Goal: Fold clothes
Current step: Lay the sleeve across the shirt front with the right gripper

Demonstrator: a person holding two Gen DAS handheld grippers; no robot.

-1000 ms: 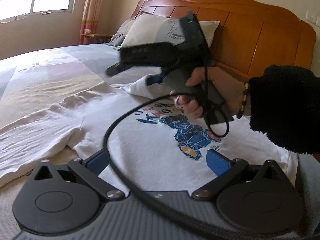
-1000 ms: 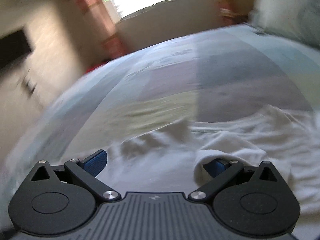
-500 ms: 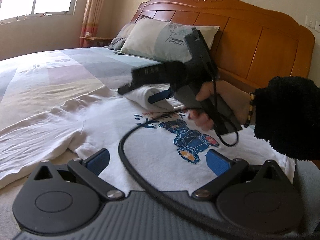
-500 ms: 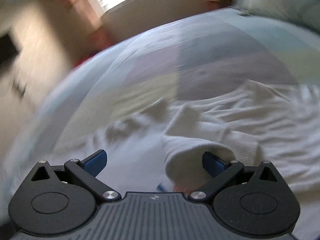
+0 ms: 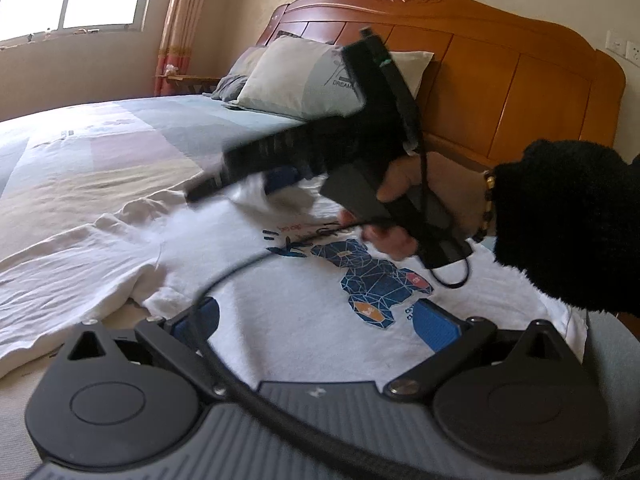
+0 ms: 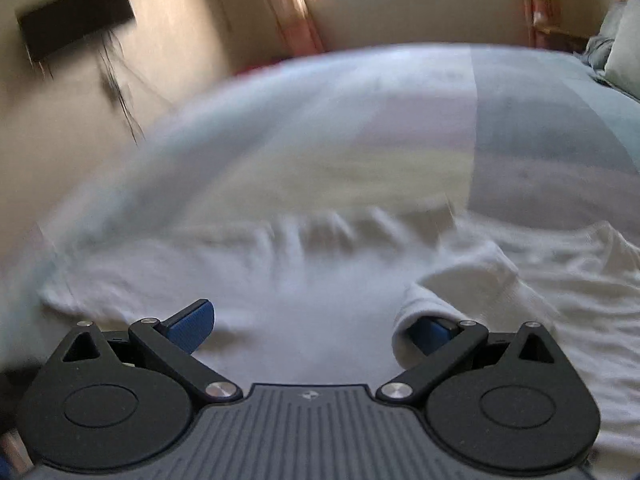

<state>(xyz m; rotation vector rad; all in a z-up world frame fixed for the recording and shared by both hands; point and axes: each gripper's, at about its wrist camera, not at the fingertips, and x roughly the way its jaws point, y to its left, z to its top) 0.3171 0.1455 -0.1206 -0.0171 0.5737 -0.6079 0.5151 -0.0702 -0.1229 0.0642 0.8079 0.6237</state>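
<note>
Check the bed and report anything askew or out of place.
The white T-shirt is spread print-up on the bed, but its far sleeve lies wrinkled and bunched. A fold of cloth is draped over one finger of the open right tongs. A black cable trails across the shirt. Nothing looks spilled or damaged.

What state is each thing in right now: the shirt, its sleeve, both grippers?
White T-shirt: spread on the bed, print side up, wrinkled, unfolded.
Sleeve cuff: draped over one finger of the right gripper, not clamped.
Right gripper: open, jaws wide apart.
Left gripper: open, over the shirt's lower part, holding nothing.
Pillow: propped against the headboard.
</note>
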